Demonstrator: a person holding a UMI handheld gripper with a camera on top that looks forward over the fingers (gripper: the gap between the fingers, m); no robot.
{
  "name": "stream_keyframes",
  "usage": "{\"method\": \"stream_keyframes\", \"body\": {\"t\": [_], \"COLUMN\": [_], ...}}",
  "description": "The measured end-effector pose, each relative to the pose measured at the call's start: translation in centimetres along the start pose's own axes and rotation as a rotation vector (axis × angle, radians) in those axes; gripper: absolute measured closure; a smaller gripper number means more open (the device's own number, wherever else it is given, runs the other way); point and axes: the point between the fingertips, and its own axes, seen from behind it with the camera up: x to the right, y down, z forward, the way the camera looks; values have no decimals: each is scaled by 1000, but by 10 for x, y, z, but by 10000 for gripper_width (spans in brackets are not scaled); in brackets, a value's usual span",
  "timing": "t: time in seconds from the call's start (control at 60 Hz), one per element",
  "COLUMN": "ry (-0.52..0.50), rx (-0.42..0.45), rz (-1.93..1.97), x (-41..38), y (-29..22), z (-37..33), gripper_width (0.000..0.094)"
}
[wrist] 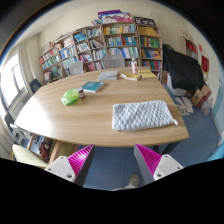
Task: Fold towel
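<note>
A light grey towel (144, 115) lies flat on the wooden table (80, 118), near its front right corner. My gripper (113, 162) hangs well back from the table, over the blue floor. Its two fingers with magenta pads (80, 157) stand wide apart with nothing between them. The towel is beyond the fingers, up and a little to the right.
A green object (70, 97), a blue book (93, 87) and papers (135, 74) lie further back on the table. Bookshelves (105, 45) line the far wall. A dark chair (181, 72) and clutter stand to the right.
</note>
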Motion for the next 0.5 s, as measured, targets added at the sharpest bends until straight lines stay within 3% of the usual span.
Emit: {"method": "stream_keyframes", "body": {"t": [0.2,0.35,0.5], "ry": [-5,-43,-55], "rx": [19,23,-48], "rz": [-30,-40,-109], "x": [6,7,10], "y": [-18,-45,-52], "z": [45,127,212], "gripper_width": [105,107,107]}}
